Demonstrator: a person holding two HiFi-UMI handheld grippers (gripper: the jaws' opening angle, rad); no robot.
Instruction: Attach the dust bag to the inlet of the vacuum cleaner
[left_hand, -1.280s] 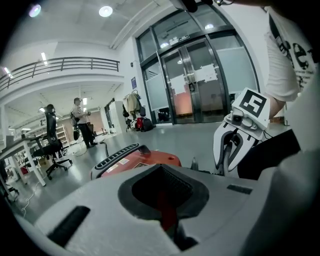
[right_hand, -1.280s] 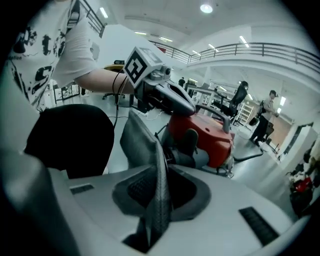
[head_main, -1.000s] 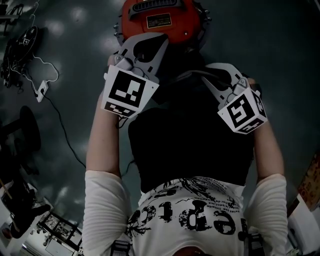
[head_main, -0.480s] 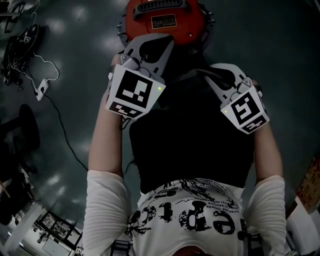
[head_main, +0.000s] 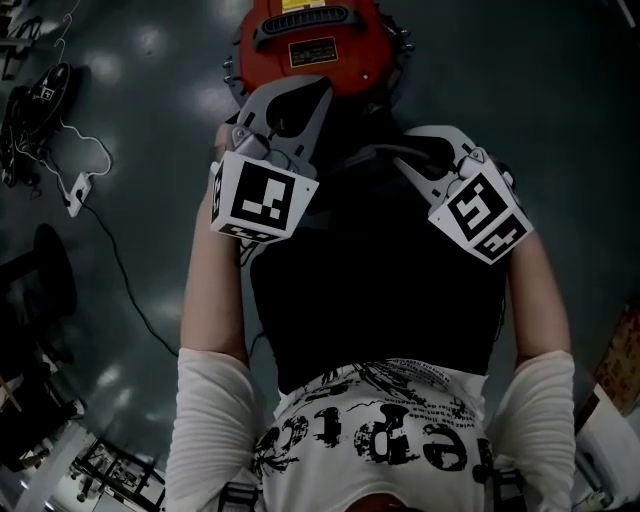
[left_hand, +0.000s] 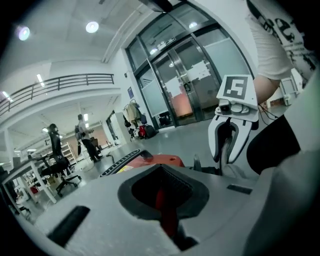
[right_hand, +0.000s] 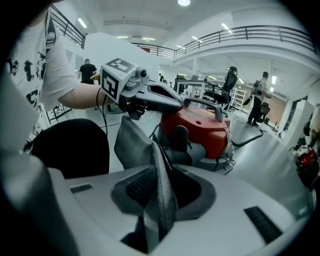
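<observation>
Grey woven dust bag (right_hand: 142, 150) is pinched in my right tongs (right_hand: 164, 192), its length rising toward the left tongs (left_hand: 162, 197). These are closed to a slit (only red shows in it) and sit nearer the red vacuum cleaner (head_main: 315, 40), straight ahead on the far floor (head_main: 560, 80). Both forearms (head_main: 215, 290) reach forward, tongs aimed at it.

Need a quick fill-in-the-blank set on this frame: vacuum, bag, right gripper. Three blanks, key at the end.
1. The vacuum cleaner has a body coloured ___.
2. The right gripper has its jaws shut on grey fabric of the ___.
3. The vacuum cleaner stands on the ___, not on a table.

Missing words: red; dust bag; floor.
</observation>
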